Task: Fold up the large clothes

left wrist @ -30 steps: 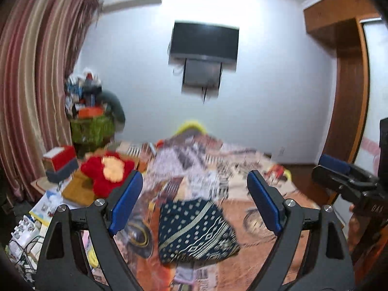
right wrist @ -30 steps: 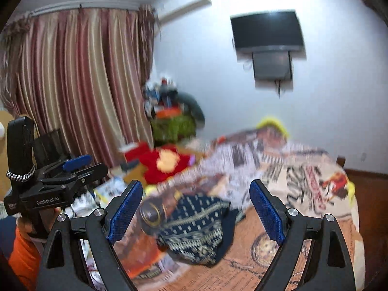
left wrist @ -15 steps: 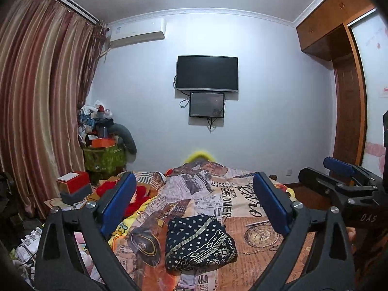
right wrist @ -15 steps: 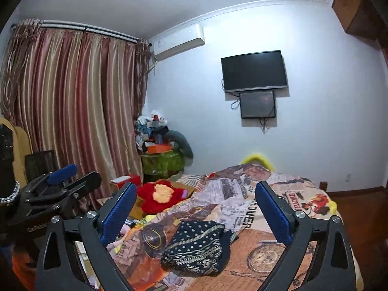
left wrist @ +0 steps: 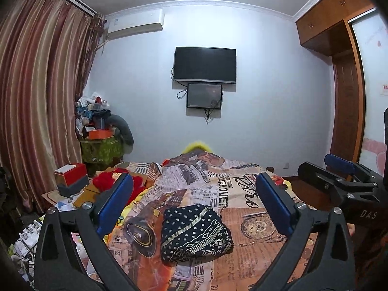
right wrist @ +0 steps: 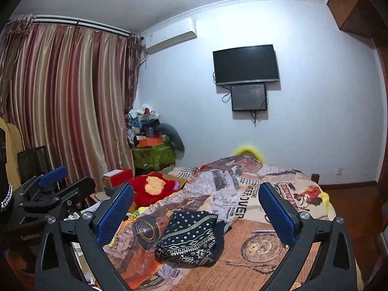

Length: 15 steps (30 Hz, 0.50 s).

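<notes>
We see a bed covered by a newspaper-print blanket (left wrist: 245,194). On the white wall behind it hangs a black television (left wrist: 205,64), with a smaller dark screen (left wrist: 204,95) just below. An air conditioner (left wrist: 135,25) is mounted near the striped curtains (left wrist: 41,92). Beside the bed we find a red plush toy (right wrist: 155,190), a red box (left wrist: 70,173) and a cluttered green crate (left wrist: 100,149).
</notes>
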Available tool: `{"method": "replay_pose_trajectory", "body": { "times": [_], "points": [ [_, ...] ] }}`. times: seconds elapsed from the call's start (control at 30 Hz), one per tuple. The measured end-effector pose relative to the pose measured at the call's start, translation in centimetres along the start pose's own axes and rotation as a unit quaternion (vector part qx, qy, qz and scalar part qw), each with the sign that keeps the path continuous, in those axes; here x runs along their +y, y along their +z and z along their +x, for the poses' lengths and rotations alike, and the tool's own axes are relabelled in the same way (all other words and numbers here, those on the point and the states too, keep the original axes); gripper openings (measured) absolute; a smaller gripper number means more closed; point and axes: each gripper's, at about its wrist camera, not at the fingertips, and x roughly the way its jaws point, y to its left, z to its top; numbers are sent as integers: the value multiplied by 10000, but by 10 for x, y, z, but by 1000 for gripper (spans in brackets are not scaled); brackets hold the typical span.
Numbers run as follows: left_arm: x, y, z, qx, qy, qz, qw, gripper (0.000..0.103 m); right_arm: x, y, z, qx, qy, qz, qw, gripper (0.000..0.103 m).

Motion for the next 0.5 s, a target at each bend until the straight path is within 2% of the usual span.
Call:
{"method": "replay_pose_trajectory", "body": {
  "times": [0.5],
  "points": [
    [2,-4,4,86,-13,-15,10000,102,0,-3,4,114,-17,-6,9999,103]
  ]
}}
